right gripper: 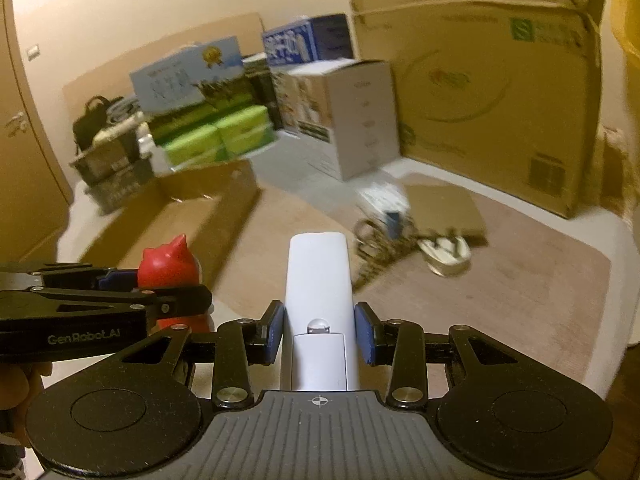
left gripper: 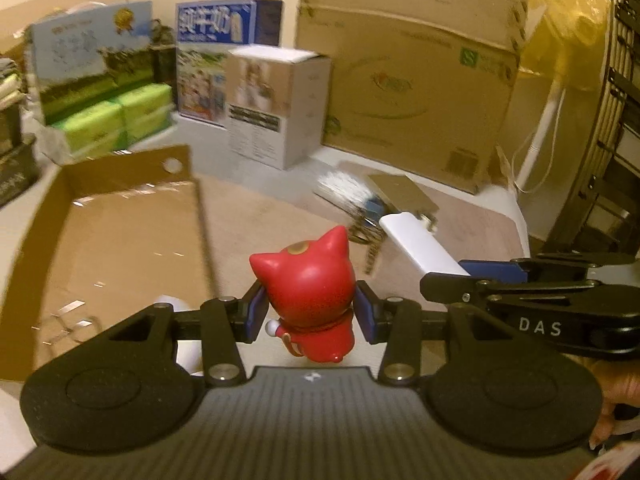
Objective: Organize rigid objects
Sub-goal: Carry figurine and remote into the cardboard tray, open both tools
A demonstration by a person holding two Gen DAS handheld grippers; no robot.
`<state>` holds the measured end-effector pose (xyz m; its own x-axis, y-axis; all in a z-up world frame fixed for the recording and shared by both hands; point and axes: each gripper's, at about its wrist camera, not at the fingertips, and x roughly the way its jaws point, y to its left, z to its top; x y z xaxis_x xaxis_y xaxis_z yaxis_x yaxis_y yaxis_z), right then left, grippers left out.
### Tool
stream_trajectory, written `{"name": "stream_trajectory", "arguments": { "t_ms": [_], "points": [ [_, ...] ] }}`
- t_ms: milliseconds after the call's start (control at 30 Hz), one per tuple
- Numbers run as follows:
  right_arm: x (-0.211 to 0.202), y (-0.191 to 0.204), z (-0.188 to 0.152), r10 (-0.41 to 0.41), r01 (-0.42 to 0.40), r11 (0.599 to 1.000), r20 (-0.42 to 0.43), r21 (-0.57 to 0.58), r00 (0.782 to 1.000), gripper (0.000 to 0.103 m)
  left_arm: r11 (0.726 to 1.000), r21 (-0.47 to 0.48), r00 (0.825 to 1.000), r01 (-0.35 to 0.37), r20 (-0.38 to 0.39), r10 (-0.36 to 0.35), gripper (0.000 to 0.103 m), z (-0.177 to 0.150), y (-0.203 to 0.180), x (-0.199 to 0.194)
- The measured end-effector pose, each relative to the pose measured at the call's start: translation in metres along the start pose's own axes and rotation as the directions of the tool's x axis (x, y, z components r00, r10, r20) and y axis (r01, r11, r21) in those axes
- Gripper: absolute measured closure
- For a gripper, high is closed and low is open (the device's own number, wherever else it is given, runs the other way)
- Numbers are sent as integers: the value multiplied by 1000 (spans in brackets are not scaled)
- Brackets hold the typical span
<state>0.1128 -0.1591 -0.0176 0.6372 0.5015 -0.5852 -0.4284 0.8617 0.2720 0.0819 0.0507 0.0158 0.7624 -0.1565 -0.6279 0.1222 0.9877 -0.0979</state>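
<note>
Open cardboard box is sitting ahead-left of my left gripper. Right gripper, jaws are pinching the white remote, which is sticking fwd past them. Left jaws are clamping the red cat figurine btwn the pads, upright. Keys are lying ahead-right of the remote.
</note>
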Motion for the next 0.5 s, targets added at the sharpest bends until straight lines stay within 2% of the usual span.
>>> {"name": "stream_trajectory", "arguments": {
  "t_ms": [333, 500],
  "points": [
    [32, 71, 33, 133, -133, 991, 8, 12, 991, 64, 996, -21, 996, -89, 4, 89, 61, 11, 84, -36],
    [58, 99, 45, 164, -164, 986, -13, 16, 986, 64, 991, -39, 991, -130, 6, 131, 61, 20, 126, -40]
  ]
}}
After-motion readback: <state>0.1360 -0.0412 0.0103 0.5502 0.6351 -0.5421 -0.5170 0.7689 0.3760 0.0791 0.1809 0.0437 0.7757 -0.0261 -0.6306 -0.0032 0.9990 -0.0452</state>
